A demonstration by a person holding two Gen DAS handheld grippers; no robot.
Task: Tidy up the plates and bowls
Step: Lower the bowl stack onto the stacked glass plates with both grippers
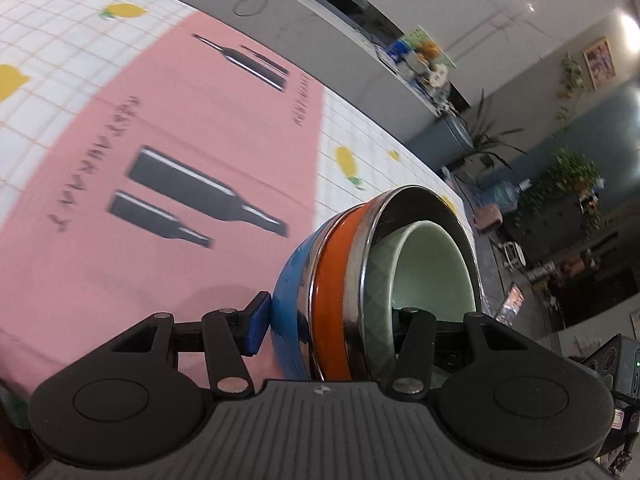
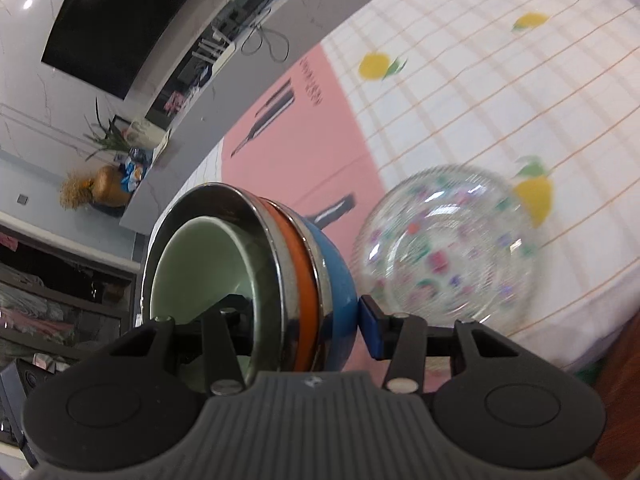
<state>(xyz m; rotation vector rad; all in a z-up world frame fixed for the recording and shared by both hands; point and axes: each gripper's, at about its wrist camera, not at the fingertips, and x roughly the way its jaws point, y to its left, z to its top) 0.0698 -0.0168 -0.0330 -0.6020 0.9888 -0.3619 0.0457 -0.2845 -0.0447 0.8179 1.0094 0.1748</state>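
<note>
Left wrist view. The left tool (image 1: pixel 332 322) pinches the wall of a nested stack of bowls (image 1: pixel 360 280): its blue pad (image 1: pixel 256 326) presses the outside of the blue bowl (image 1: pixel 290 292), and the other finger reaches inside, against the pale green bowl (image 1: pixel 430 266). Between these sit an orange bowl (image 1: pixel 332 276) and a steel bowl (image 1: pixel 424 208). The stack appears tilted in this view, its mouth facing the right of the picture, and seems held clear of the table (image 1: pixel 60 52) with its lemon-print cloth and the pink mat (image 1: pixel 180 120) printed with bottles.

Right wrist view. The right tool (image 2: pixel 304 326) pinches the same stack on the opposite side of the rim, one finger inside the green bowl, the blue pad (image 2: pixel 372 334) against the blue outer wall. The stack is thus carried between both tools, the mouth here facing the left of the picture. Just beyond the right tool's outer finger, a clear glass bowl with coloured dots (image 2: pixel 444 248) rests on the cloth near the table's edge, blurred by motion.

Judgement: the glass bowl lies on the right tool's side, so that hand is nearer; whether the stack goes into it or beside it cannot be told from these views
</note>
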